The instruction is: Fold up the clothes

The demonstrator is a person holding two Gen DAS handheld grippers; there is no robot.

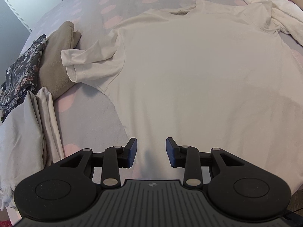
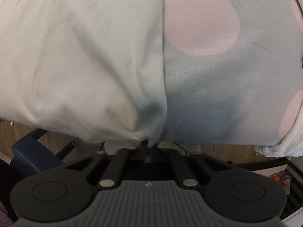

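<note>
The white T-shirt (image 1: 189,71) lies spread flat on the bed (image 1: 90,106) for folding, the right gripper (image 2: 146,147) clamped on its hem corner at the bed's near edge, the left gripper (image 1: 151,152) hovering apart above the hem, holding nothing.

Left gripper (image 1: 151,152): black linkage arms, silver pivot screws, blue pads (image 1: 133,151), round black side discs, grey ribbed centre plate w/ small round mark. Right gripper (image 2: 147,147): same build.
</note>
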